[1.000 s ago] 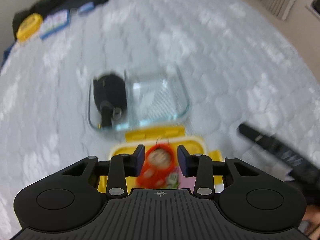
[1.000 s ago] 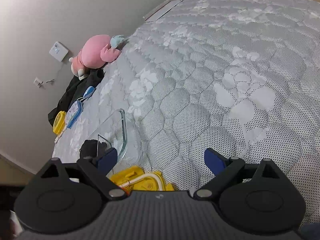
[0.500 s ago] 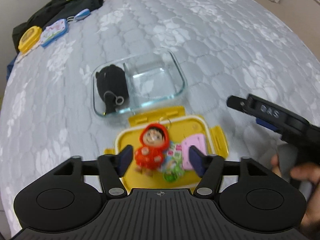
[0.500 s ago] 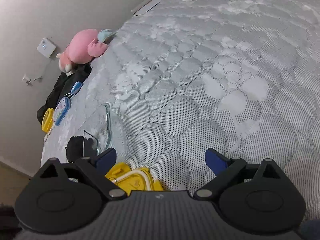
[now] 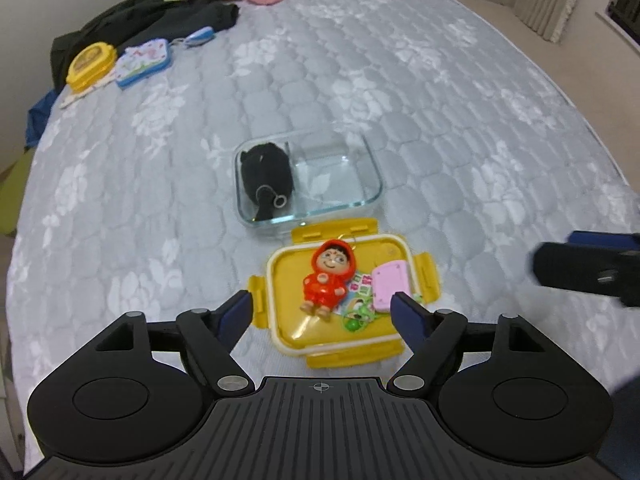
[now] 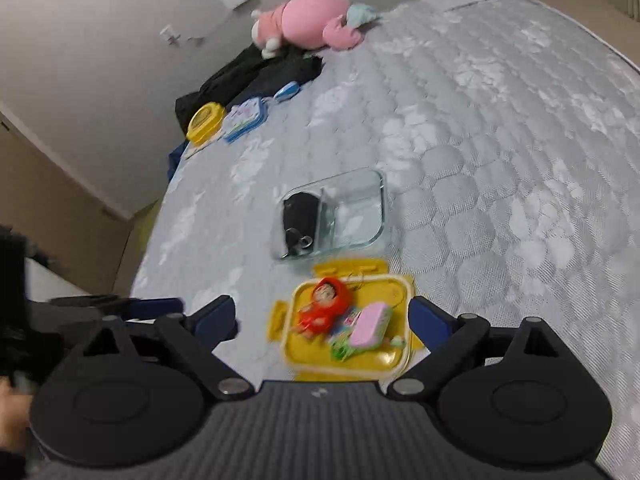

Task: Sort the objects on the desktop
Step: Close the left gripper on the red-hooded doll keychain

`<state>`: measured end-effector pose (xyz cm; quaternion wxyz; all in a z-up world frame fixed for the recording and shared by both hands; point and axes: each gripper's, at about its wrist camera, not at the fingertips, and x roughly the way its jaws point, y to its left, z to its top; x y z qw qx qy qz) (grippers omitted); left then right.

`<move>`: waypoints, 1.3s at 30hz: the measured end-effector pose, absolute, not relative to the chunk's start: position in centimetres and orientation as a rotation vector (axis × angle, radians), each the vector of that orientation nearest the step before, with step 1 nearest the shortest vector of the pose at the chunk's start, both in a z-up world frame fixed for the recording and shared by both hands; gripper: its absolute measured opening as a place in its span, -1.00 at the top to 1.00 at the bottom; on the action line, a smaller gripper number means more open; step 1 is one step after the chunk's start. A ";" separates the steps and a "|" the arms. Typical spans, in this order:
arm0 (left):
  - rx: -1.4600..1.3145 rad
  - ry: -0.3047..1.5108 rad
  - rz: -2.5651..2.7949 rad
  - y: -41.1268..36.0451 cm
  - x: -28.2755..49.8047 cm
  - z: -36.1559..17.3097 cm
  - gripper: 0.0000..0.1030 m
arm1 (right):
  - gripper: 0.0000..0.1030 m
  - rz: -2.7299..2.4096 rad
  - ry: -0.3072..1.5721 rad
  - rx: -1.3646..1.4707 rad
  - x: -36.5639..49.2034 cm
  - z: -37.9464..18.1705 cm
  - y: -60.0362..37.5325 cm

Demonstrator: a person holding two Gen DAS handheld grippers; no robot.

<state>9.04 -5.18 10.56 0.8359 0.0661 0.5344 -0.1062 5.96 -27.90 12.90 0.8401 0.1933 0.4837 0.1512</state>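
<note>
Left tongs [image 5: 322, 308] gape empty above the yellow lid [image 5: 288, 280]; right tongs [image 6: 322, 320] likewise.

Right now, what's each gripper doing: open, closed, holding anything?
Left gripper: open, holding nothing, above the yellow lid.
Right gripper: open, holding nothing.

Yellow lid [image 5: 292, 276] lies flat on my bed cover, clip tabs splayed out on all four sides. On it: red-hooded doll keychain [image 5: 326, 276] face up, head toward glass box; small pink case [image 5: 389, 285] just right of doll; colourful printed card [image 5: 360, 289] between them, partly under both; green trinket [image 5: 354, 319] at card's near edge. Clear glass container [image 5: 360, 168] just beyond lid, divided in two: black pouch [image 5: 265, 176] with metal ring fills left compartment.
</note>
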 end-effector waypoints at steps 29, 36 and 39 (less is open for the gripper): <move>0.146 1.340 -0.184 -4.9 13.6 9.0 -0.81 | -0.94 0.226 0.950 0.191 14.0 18.5 -29.6; 0.059 1.433 -0.275 -5.2 19.1 1.0 -0.81 | -0.89 0.270 1.057 0.085 20.6 16.1 -24.9; 0.090 1.473 -0.317 -5.7 19.8 -1.4 -0.81 | -0.87 0.336 1.072 0.039 22.9 14.5 -23.1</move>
